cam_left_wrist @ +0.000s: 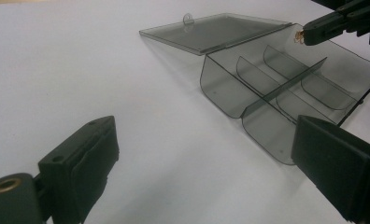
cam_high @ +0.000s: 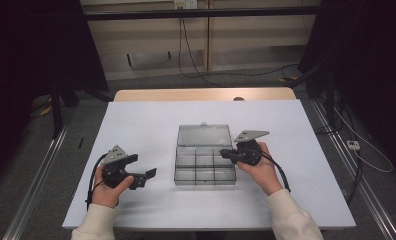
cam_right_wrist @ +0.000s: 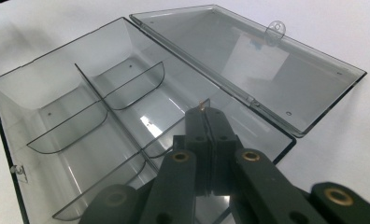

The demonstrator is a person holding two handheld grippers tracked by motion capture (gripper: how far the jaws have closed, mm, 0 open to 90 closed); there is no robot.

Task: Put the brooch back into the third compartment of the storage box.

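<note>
A clear smoke-grey compartment box (cam_high: 205, 166) lies near the middle of the white tabletop (cam_high: 146, 125), its hinged lid (cam_high: 204, 135) thrown fully open and lying flat on the tabletop on the box's far side. Thin dividers split the box into compartments, and those in view look bare. The right tongs (cam_high: 224, 152) hover over the right end of the box, just above its rim, with the jaws pressed together; in the right gripper view they pinch a tiny pale, gold-tinted item (cam_right_wrist: 202, 105) at their very tips, too small to identify, above the compartment next to the lid hinge. The same speck shows at those tips in the left gripper view, over the box's far corner. The left tongs (cam_high: 145, 177) sit to the left of the box, apart from it, resting low over the tabletop with the jaws spread wide and nothing between them; they point toward the box's left wall. A small round tab (cam_right_wrist: 275, 29) stands out on the lid's outer edge, the side farthest from the box. Each hand wears a cream sleeve (cam_high: 93, 222), entering from the near side of the box.
</note>
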